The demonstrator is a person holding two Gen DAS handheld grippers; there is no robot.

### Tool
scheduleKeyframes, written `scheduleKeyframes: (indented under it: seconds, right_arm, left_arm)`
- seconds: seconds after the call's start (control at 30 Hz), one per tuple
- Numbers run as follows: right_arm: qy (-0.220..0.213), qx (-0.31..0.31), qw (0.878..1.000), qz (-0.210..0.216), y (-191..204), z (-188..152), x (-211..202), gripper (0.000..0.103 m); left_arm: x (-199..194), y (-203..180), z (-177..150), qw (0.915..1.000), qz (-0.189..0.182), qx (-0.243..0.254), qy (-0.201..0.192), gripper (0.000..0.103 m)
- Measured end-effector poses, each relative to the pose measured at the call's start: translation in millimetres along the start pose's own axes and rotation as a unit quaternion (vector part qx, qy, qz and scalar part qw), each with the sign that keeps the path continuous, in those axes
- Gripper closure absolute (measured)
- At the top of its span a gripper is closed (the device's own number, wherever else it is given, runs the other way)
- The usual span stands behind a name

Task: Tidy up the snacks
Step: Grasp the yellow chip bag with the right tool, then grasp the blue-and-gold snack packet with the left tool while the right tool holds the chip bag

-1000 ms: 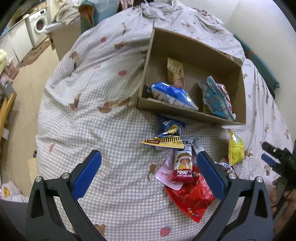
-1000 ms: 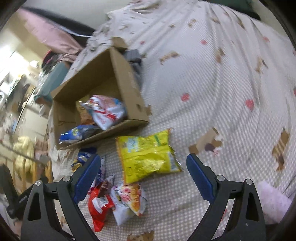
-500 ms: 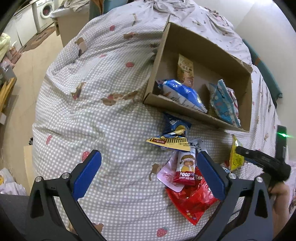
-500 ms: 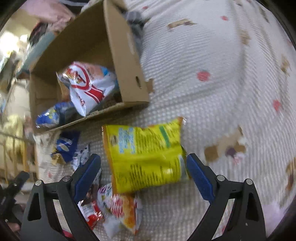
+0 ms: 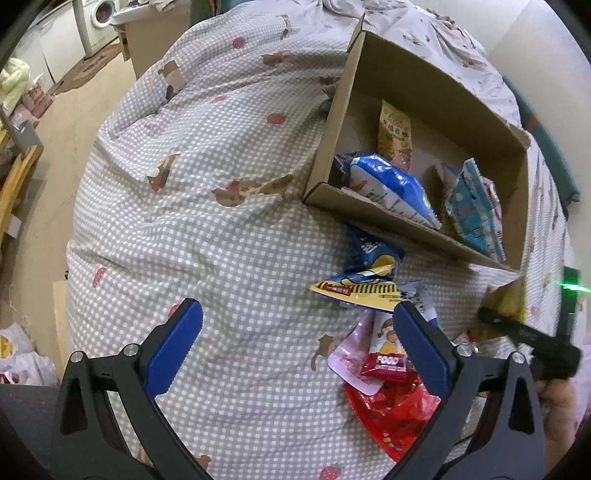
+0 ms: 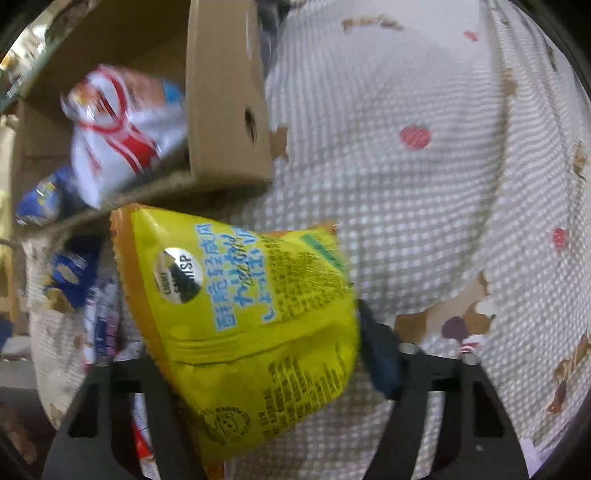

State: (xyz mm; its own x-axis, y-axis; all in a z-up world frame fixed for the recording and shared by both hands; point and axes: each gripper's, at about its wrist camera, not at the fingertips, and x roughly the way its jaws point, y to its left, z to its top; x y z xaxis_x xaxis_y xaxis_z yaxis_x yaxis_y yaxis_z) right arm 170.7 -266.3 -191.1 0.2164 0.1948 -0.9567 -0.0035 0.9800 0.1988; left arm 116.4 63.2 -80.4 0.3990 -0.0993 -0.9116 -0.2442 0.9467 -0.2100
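A yellow snack bag [image 6: 243, 317] fills the space between my right gripper's [image 6: 255, 354] jaws, which press on its sides; its left finger is hidden behind the bag. The cardboard box [image 5: 373, 206] on the checked bedspread holds a blue bag [image 5: 391, 188], a light-blue bag [image 5: 472, 210] and a tan packet [image 5: 395, 133]. My left gripper [image 5: 299, 339] is open and empty, hovering above the bedspread left of a loose pile: a blue-and-yellow packet [image 5: 365, 280], a red FOOD packet [image 5: 388, 354] and a red bag [image 5: 399, 413]. The right gripper also shows in the left wrist view [image 5: 524, 339].
The box [image 6: 225, 110] stands just beyond the yellow bag, with a white-and-red bag [image 6: 125, 133] inside. The bed's left edge drops to the floor [image 5: 55, 110], where a washing machine [image 5: 99, 14] and clutter stand.
My right gripper has dropped onto the yellow bag and closed on its sides. The left gripper has drifted slightly nearer the box, still open.
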Motion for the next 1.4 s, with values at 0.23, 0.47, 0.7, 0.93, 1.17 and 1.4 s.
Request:
scheduleKeyframes:
  seconds: [0.23,0.47,0.7,0.93,1.17,1.4]
  right_arm:
    - [-0.055,0.013,0.997,0.044,-22,-22,-50,0.047]
    - [-0.092,0.01,0.99,0.104,-17,-37,-83,0.054]
    - [-0.092,0.008,0.988,0.123,0,-38,-77,0.055]
    - [-0.096,0.008,0.988,0.123,3,-31,-71,0.055]
    - [-0.09,0.006,0.988,0.124,5,-28,-67,0.055]
    - [-0.086,-0.001,0.988,0.127,11,-29,-65,0.055]
  left_arm:
    - [8,-1,-2,0.9998,0.016,0.012,0.005,0.001]
    - [31,-33,-15,0.9954,0.014,0.088,0.036,0.001]
    - [47,-68,8,0.9903,0.016,0.138,0.008,0.001]
    - [80,-87,10,0.9842,0.027,0.173,0.026,0.007]
    - [87,-78,12,0.9879,0.018,0.149,0.037,0.056]
    - [68,-62,5,0.9912,0.007,0.128,0.035,0.068]
